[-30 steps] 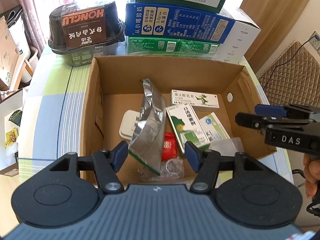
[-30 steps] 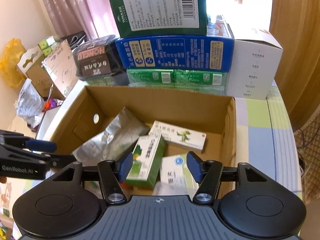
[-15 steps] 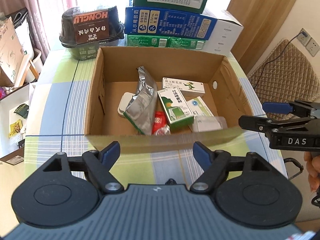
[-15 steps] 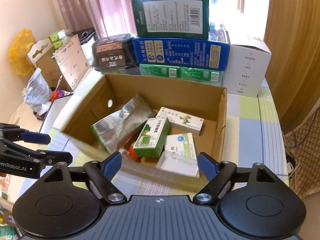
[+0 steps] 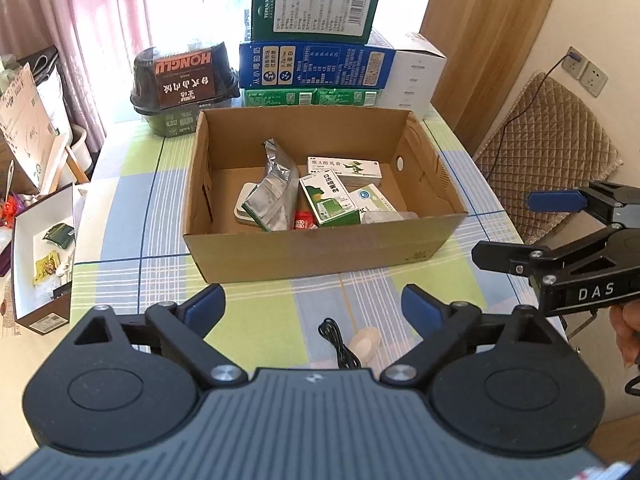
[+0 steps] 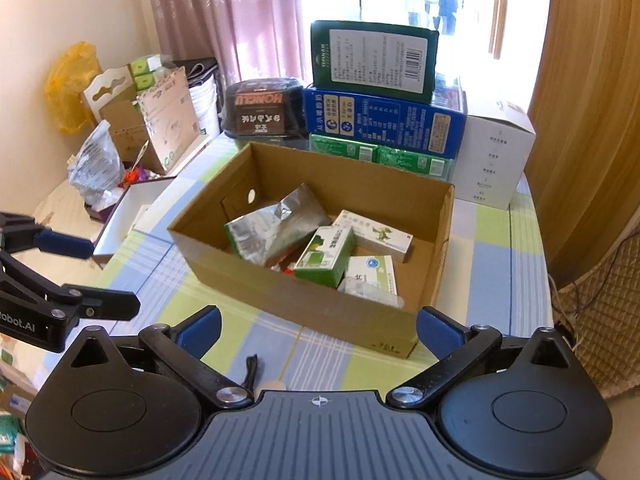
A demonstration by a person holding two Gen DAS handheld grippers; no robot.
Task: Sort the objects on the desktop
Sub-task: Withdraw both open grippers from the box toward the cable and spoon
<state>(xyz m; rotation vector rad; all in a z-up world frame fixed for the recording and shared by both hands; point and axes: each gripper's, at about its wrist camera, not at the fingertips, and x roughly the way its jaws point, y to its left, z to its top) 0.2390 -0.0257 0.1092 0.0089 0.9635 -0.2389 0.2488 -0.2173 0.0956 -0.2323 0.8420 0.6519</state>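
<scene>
Both tongs have just been opening, and nothing is between them: the left gripper [image 5: 312,306] and the right gripper [image 6: 318,328] gape wide over the desk [image 5: 120,216].

At the near edge lie a thin black cable [image 5: 338,342] and a pale little spoon [image 5: 366,340]. The cable looks floppy, so pinch a bunch of it. The spoon looks light and stiff; grab its handle.

Farther back, mid-desk, sits the cardboard box [image 5: 320,248] with a crinkly foil bag [image 5: 274,192] and light medicine boxes [image 5: 328,200].

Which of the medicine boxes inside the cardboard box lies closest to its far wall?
The long white medicine box with the green dragon, lying flat along the back; the green-and-white box and blue-logo box sit nearer the front.
</scene>
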